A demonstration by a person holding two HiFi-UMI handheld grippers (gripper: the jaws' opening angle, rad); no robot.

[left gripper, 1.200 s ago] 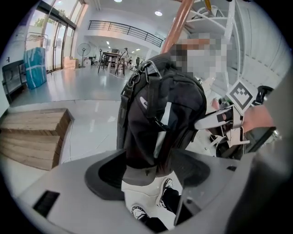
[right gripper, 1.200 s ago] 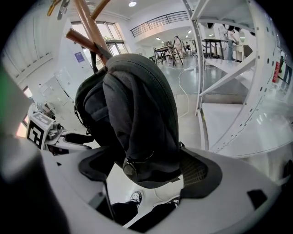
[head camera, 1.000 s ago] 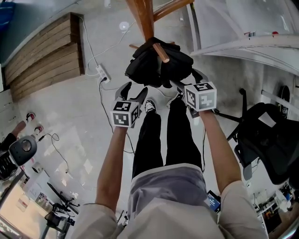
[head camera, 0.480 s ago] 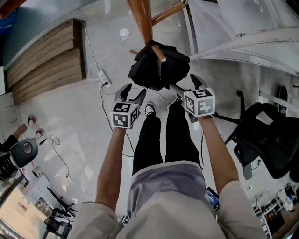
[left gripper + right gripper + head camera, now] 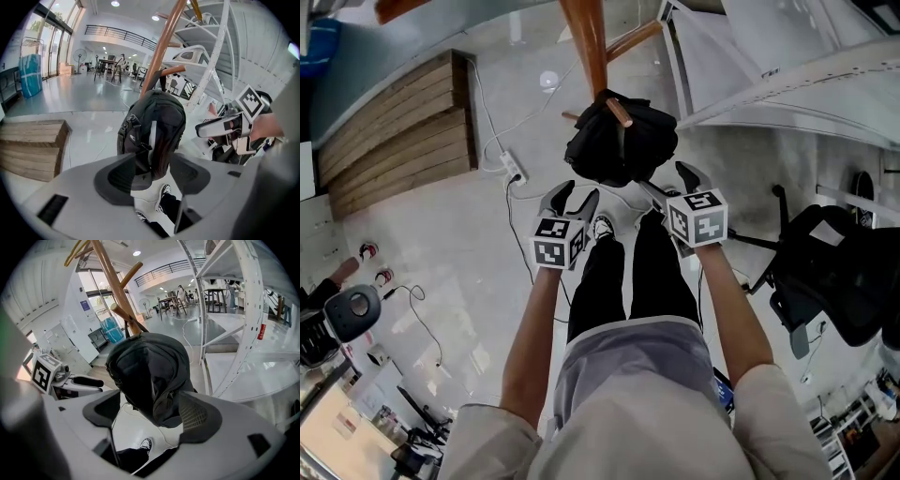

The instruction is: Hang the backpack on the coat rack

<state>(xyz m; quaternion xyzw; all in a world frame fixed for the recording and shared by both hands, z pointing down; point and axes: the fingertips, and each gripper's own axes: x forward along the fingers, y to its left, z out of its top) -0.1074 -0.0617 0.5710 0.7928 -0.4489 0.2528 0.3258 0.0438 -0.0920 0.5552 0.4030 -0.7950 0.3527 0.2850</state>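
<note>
The black backpack (image 5: 619,141) hangs from a wooden peg (image 5: 621,111) of the brown coat rack (image 5: 586,42), clear of the floor. My left gripper (image 5: 578,194) is just below and left of it, apart from it; its jaws are closing with nothing between them. The right gripper (image 5: 667,183) is at the bag's lower right, also apart and closing on nothing. In the left gripper view the backpack (image 5: 152,129) hangs ahead of the left gripper (image 5: 152,174). The right gripper view shows the backpack (image 5: 150,376) beyond the right gripper (image 5: 152,417).
A stepped wooden platform (image 5: 394,131) lies to the left, with a power strip and cables (image 5: 514,172) beside it. White shelving (image 5: 787,84) stands at the right, a black office chair (image 5: 834,281) below it. The person's legs and shoes (image 5: 600,223) are under the bag.
Both grippers have drawn back a little from the backpack, the left one shifting right. The backpack stays hung on the peg.
</note>
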